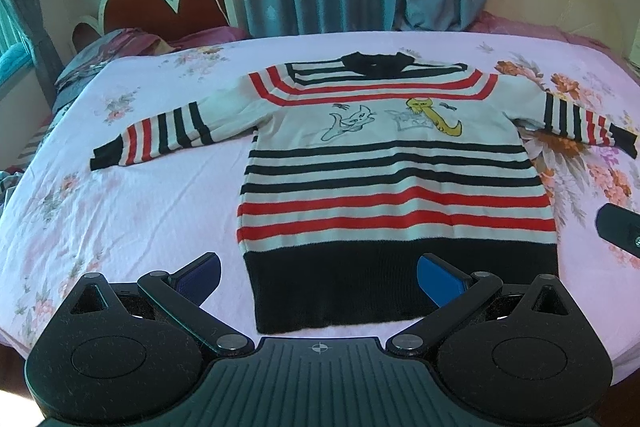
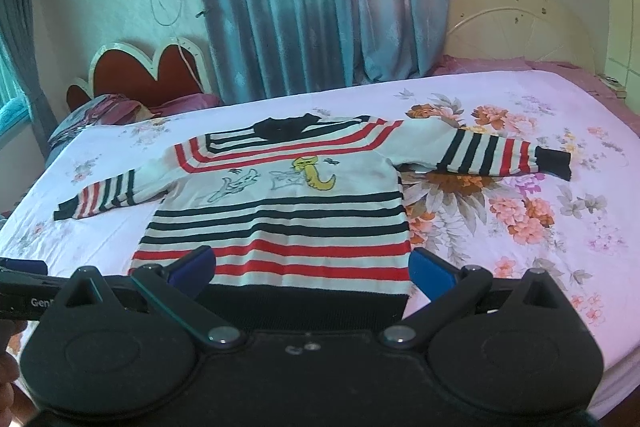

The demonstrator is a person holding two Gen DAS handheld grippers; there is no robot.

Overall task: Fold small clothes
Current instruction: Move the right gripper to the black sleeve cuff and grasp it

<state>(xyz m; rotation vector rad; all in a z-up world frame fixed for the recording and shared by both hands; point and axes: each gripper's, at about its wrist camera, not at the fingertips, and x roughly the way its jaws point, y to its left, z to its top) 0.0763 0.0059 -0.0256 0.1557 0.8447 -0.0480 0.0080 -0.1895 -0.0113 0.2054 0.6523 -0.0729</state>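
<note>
Left wrist view: the left gripper [image 1: 319,281] is spread wide and holds nothing. Its blue pads [image 1: 438,277] sit over the near hem of the sweater [image 1: 394,163]. The sweater lies flat on the bed [image 1: 132,211], sleeves out to both sides, collar at the far end.

Right wrist view: the right gripper [image 2: 311,269] is also spread wide and empty, above the dark hem band. The sweater [image 2: 280,223] lies flat, left of the sheet's large flower print [image 2: 472,203].

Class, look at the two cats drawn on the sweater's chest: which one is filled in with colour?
The yellow cat on the striped sweater, on the viewer's right. The other cat, beside it, is only a thin outline on white.
</note>
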